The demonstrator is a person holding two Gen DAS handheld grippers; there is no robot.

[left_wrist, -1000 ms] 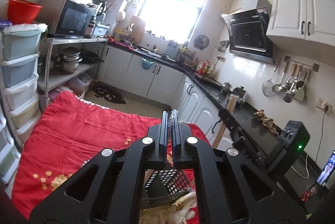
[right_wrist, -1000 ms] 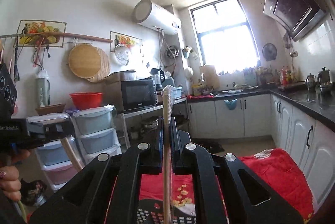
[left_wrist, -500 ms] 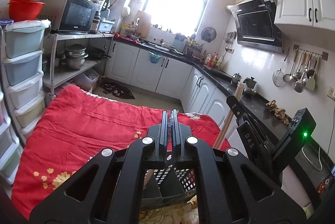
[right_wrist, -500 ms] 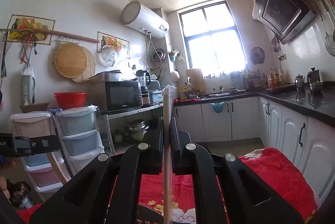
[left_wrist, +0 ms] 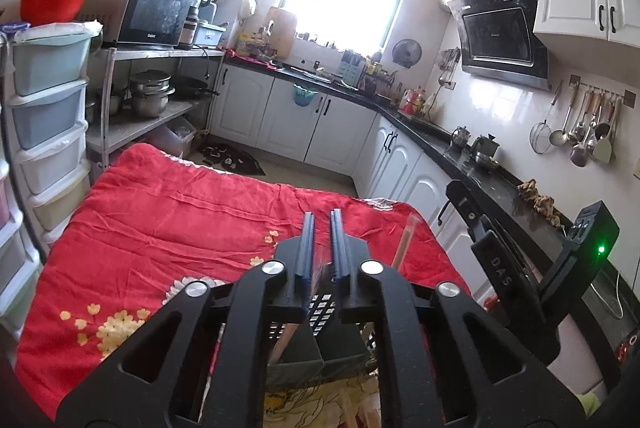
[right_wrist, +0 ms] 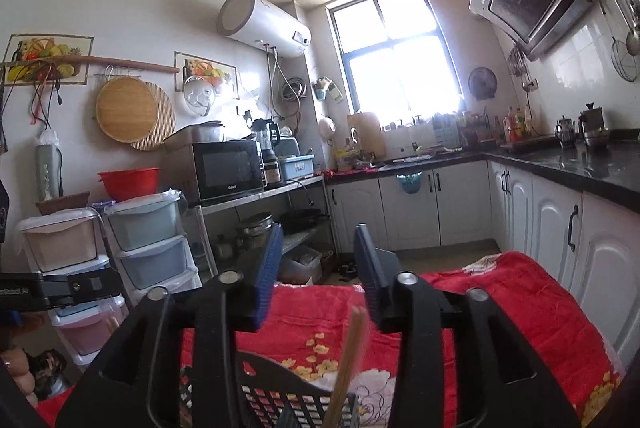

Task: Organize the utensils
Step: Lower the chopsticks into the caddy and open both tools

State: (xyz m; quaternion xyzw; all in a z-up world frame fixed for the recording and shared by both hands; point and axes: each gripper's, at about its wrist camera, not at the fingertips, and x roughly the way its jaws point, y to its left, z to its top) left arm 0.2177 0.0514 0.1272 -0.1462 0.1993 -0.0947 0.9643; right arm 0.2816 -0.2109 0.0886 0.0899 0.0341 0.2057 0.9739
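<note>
Both the left gripper [left_wrist: 322, 228] and right gripper [right_wrist: 318, 260] have just been opened, chopsticks [right_wrist: 347, 360] dropped into the black basket [right_wrist: 280, 388], so that's done.

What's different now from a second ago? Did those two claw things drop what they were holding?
Yes. The right gripper opened its jaws and let go of the wrapped chopsticks, which now stand in the black basket. The left gripper parted its jaws too, releasing its utensil. The red cloth stayed as it was.
</note>
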